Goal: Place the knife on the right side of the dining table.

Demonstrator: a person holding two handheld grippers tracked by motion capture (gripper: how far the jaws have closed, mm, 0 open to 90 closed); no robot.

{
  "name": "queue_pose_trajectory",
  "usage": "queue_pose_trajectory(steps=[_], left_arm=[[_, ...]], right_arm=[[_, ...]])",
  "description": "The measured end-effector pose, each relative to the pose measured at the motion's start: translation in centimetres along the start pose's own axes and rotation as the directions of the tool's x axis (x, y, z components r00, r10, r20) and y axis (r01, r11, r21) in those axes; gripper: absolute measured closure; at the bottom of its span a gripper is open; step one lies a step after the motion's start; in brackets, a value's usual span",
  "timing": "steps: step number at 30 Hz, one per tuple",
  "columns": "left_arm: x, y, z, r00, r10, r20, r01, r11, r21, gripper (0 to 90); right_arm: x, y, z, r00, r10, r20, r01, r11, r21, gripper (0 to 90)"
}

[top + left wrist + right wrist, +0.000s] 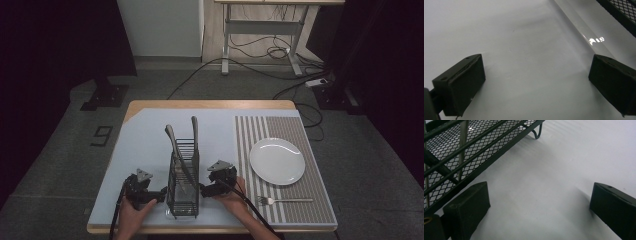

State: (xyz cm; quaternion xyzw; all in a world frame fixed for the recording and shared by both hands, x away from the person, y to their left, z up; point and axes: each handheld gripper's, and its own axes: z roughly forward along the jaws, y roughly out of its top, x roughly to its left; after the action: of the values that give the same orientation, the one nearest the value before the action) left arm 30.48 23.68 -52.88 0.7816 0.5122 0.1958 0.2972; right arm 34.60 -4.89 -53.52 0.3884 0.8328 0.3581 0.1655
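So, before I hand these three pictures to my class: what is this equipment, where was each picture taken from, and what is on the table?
There is no robot here. A person sits at the table and holds a hand-held claw in each hand: the left claw and the right claw. The wide picture comes from a fixed camera above, looking down on the table. The other two come from small cameras riding on the claws, looking along their two black jaws; in both, the jaws stand apart with nothing between them, so nothing is held.

Between the claws stands a black wire cutlery rack with two utensils leaning in it, handles up. To the right lies a striped placemat carrying a white plate and a fork.
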Motion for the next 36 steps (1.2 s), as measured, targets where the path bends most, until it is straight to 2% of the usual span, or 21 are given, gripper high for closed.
queue_pose_trajectory(steps=[2, 14, 17, 18, 21, 24, 28, 29, 31, 36], left_arm=[[0.0, 0.0, 0.0, 1.0, 0.0, 0.0, 0.0, 1.0, 0.0, 0.1], [0.0, 0.0, 0.0, 1.0, 0.0, 0.0, 0.0, 1.0, 0.0, 0.1], [0.0, 0.0, 0.0, 1.0, 0.0, 0.0, 0.0, 1.0, 0.0, 0.1], [0.0, 0.0, 0.0, 1.0, 0.0, 0.0, 0.0, 1.0, 0.0, 0.1], [0.0, 0.0, 0.0, 1.0, 0.0, 0.001, 0.0, 1.0, 0.001, 0.1], [0.0, 0.0, 0.0, 1.0, 0.0, 0.001, 0.0, 1.0, 0.001, 0.1], [0.0, 0.0, 0.0, 1.0, 0.0, 0.0, 0.0, 1.0, 0.001, 0.1], [0.0, 0.0, 0.0, 1.0, 0.0, 0.0, 0.0, 1.0, 0.001, 0.1], [0.0, 0.0, 0.0, 1.0, 0.0, 0.0, 0.0, 1.0, 0.001, 0.1], [0.0, 0.0, 0.0, 1.0, 0.0, 0.0, 0.0, 1.0, 0.001, 0.1]], right_arm=[[0.1, 0.0, 0.0, 0.9999, -0.014, 0.0, 0.014, 1.0, -0.003, 5.5], [0.1, 0.0, -0.1, 0.9998, -0.013, -0.013, 0.013, 1.0, -0.006, 5.9], [0.0, 0.0, -0.1, 0.9999, -0.002, -0.013, 0.002, 1.0, -0.009, 8.0], [-0.2, 0.0, -0.3, 0.9996, 0.026, -0.011, -0.026, 1.0, -0.017, 10.2], [-0.3, 0.2, -0.6, 0.9985, 0.05, -0.023, -0.05, 0.998, -0.023, 10.2], [-0.8, 0.8, -2.1, 0.997, 0.075, -0.022, -0.076, 0.994, -0.081, 10.7], [-1.4, 1.4, -4.0, 0.9927, 0.11, -0.049, -0.116, 0.981, -0.152, 11.8], [-1.4, 1.4, -4.0, 0.9927, 0.11, -0.049, -0.116, 0.981, -0.152, 11.8], [-1.5, 1.8, -5.0, 0.992, 0.108, -0.066, -0.119, 0.975, -0.189, 12.6], [-1.5, 2.3, -6.0, 0.9904, 0.112, -0.081, -0.128, 0.968, -0.218, 13.1]])
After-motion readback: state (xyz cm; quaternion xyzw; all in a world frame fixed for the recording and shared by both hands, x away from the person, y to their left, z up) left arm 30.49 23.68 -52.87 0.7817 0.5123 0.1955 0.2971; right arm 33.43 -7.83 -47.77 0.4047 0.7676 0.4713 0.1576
